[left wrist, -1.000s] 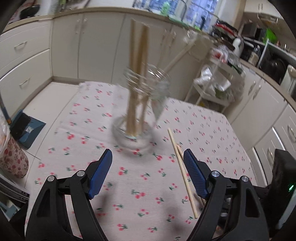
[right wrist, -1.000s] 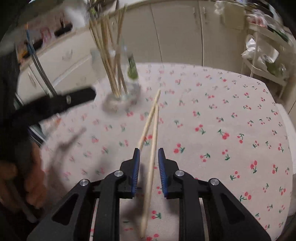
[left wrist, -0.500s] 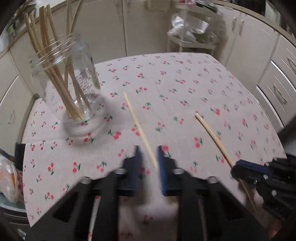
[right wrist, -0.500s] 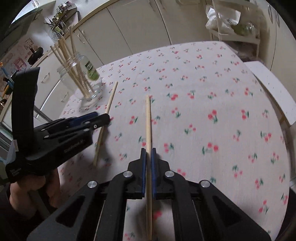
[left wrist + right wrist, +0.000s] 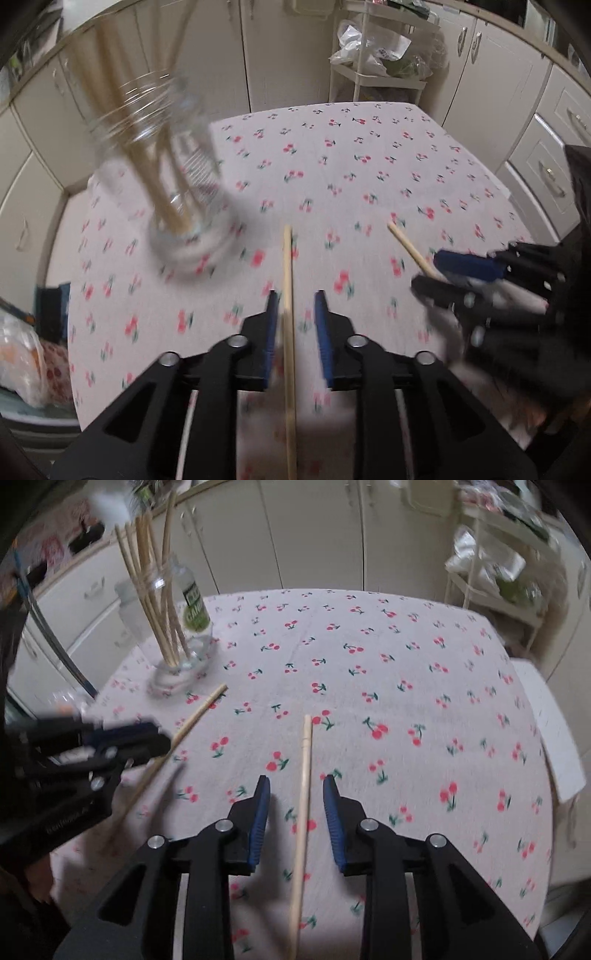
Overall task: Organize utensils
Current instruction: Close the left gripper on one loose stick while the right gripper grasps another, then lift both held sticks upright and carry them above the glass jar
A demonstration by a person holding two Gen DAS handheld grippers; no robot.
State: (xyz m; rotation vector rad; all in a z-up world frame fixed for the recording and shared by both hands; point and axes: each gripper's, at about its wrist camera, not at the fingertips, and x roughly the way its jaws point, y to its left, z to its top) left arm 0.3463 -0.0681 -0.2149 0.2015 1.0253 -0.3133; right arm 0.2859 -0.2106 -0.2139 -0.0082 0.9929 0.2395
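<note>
A glass jar (image 5: 173, 177) holding several wooden chopsticks stands at the far left of the table; it also shows in the right wrist view (image 5: 177, 627). Two loose chopsticks lie on the cherry-print tablecloth (image 5: 388, 664). My left gripper (image 5: 295, 317) is open, its blue pads either side of one chopstick (image 5: 288, 295) without touching it. My right gripper (image 5: 297, 801) is open, straddling the other chopstick (image 5: 304, 775). In the left wrist view the right gripper (image 5: 443, 273) sits over that second chopstick (image 5: 406, 247). In the right wrist view the left gripper (image 5: 122, 742) sits over the first chopstick (image 5: 195, 716).
White kitchen cabinets (image 5: 295, 55) ring the table. A white wire rack (image 5: 380, 48) with bags stands behind the far edge. A white stool (image 5: 554, 731) is off the table's right side. A bag (image 5: 22, 354) sits low at the left.
Both grippers have opened: the right one was shut on its chopstick half a second ago, the left was nearly shut. Both chopsticks now lie between open jaws.
</note>
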